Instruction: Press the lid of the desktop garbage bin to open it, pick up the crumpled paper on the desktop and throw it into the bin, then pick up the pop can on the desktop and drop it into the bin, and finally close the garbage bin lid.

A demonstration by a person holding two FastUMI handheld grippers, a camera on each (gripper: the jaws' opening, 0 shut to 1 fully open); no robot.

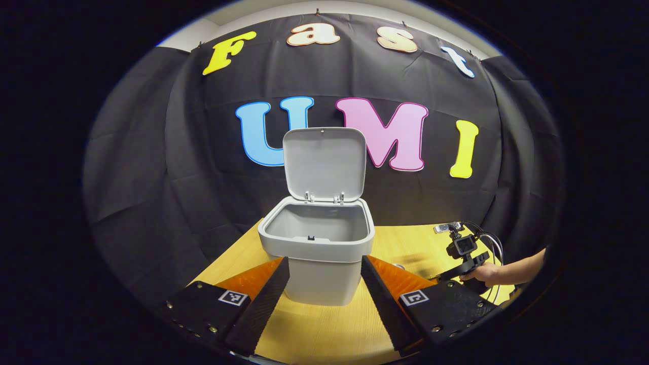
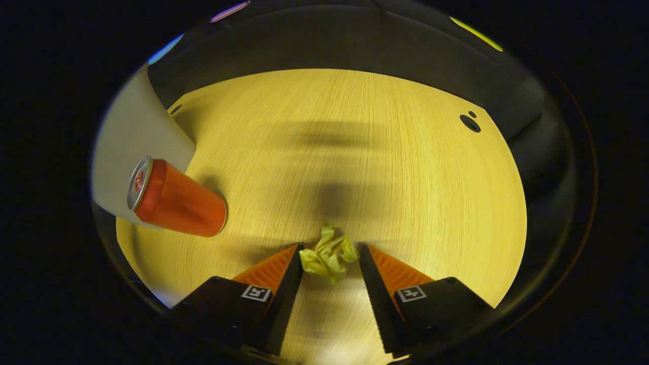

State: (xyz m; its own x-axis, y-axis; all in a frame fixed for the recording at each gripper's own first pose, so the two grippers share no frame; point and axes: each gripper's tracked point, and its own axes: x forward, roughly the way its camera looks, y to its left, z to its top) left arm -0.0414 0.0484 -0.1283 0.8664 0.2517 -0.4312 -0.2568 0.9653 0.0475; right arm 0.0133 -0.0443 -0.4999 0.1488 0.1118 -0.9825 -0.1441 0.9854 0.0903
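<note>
The crumpled paper [image 2: 328, 254] is lying on the wooden worktop [image 2: 355, 152], a yellow wad with no clear long axis, one twisted end pointing away toward the far edge. It is sitting between the tips of the right tool [image 2: 330, 249], whose fingers are standing apart; the paper is touching or almost touching the left finger, and I cannot tell about the other.

The pop can [image 2: 175, 198] is standing upright near the worktop's left edge in the right gripper view, its long axis vertical and its silver top facing up, just beside the grey bin [image 2: 134, 147].

In the left gripper view the bin [image 1: 318, 248] is standing near the worktop's far edge, its lid [image 1: 324, 162] standing open and upright behind the mouth. The left tool [image 1: 324, 263] is hovering with fingers wide apart on either side of the bin, not touching it. A hand [image 1: 488, 274] is holding the right tool over the worktop's right side.
</note>
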